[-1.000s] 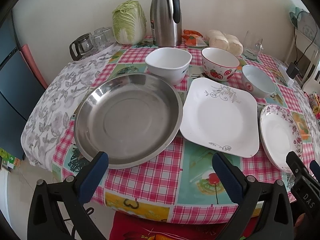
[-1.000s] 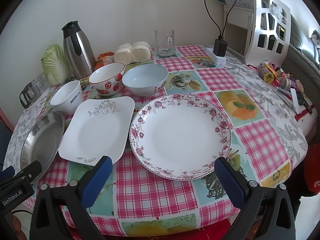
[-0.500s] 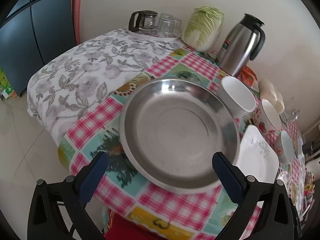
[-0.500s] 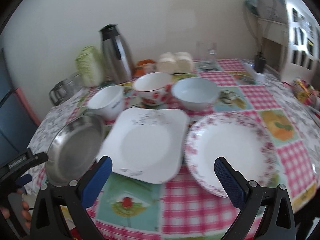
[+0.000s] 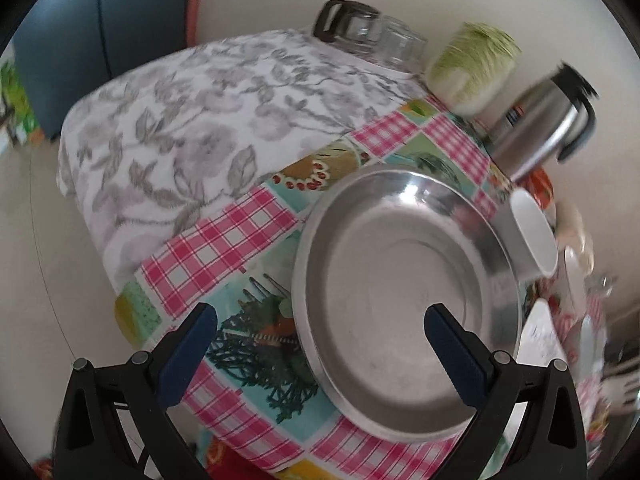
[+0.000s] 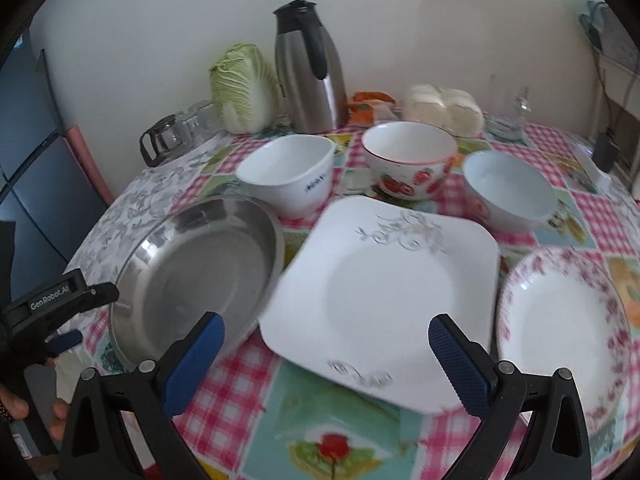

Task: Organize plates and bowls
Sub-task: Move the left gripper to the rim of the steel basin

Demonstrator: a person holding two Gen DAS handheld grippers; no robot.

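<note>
A round steel plate (image 5: 404, 300) (image 6: 200, 272) lies at the table's left. My left gripper (image 5: 320, 320) is open, its fingers straddling the plate's near-left rim, one finger over the plate. A white square plate (image 6: 384, 280) sits in the middle with my open right gripper (image 6: 326, 328) just in front of it, touching nothing. A floral round plate (image 6: 564, 320) lies to the right. Behind stand a white bowl (image 6: 288, 176), a strawberry bowl (image 6: 410, 158) and a pale blue bowl (image 6: 510, 188). The left gripper body (image 6: 52, 300) shows at the left edge.
Along the wall stand a steel thermos (image 6: 310, 68), a cabbage (image 6: 244, 88), glass cups (image 6: 176, 132), wrapped buns (image 6: 444, 110) and a glass mug (image 6: 506, 108). A grey floral cloth (image 5: 200, 120) covers the table's left end, which drops to the floor. A hand (image 6: 24, 412) holds the left gripper.
My left gripper has swung left and closer around the steel plate's edge. The right gripper has turned left from the floral plate to face the square plate.
</note>
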